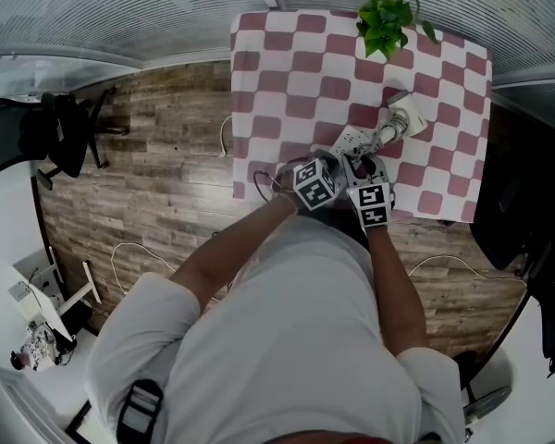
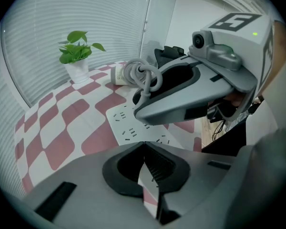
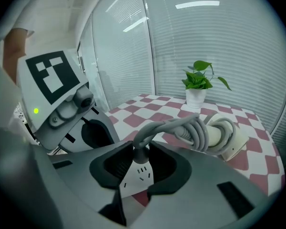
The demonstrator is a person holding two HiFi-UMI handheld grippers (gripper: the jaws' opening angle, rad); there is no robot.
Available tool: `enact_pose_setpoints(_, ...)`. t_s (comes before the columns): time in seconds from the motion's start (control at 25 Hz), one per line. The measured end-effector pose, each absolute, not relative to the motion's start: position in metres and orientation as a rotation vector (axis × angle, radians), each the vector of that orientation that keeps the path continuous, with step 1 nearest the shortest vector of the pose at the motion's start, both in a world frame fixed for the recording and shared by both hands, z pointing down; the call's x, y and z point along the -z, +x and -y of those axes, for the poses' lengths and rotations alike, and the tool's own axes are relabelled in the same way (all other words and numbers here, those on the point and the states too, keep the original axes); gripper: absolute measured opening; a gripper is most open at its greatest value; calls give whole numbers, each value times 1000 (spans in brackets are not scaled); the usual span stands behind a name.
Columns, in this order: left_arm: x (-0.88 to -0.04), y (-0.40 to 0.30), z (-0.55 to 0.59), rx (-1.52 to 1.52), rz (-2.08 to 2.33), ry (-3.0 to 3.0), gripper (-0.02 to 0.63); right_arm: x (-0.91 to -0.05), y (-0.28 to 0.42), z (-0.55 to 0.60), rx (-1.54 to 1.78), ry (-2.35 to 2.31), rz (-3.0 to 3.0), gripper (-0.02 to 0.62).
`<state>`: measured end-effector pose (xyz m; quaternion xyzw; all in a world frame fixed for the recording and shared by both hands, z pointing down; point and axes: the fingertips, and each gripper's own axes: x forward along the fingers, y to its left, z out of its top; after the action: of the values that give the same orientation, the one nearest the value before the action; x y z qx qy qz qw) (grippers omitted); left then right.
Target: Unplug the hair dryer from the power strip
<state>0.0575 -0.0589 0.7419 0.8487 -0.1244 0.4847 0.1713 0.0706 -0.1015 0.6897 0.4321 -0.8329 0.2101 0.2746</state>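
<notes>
A white power strip lies on the checked tablecloth near the table's front edge. In the left gripper view, my left gripper has its fingertips together, shut, over the strip's near end. My right gripper is shut on the grey plug, just above the strip's sockets. Whether the prongs are out of the socket is hidden. The grey cord runs from the plug and is coiled round the white hair dryer, which lies further back on the table.
A potted green plant stands at the table's far edge. The checked table ends close to my body, with wooden floor to the left. A black chair stands far left. Window blinds lie behind the table.
</notes>
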Motion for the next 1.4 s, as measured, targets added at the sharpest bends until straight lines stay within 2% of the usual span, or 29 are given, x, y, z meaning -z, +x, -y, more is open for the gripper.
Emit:
enact_pose_setpoints(0.64, -741, 57, 59, -1373, 350, 2406, 31, -697, 79, 85, -582, 1153, 2205, 123)
enact_pose_setpoints(1.4, -741, 56, 59, -1382, 328, 2404, 31, -712, 129, 45, -613, 1188, 2094, 123)
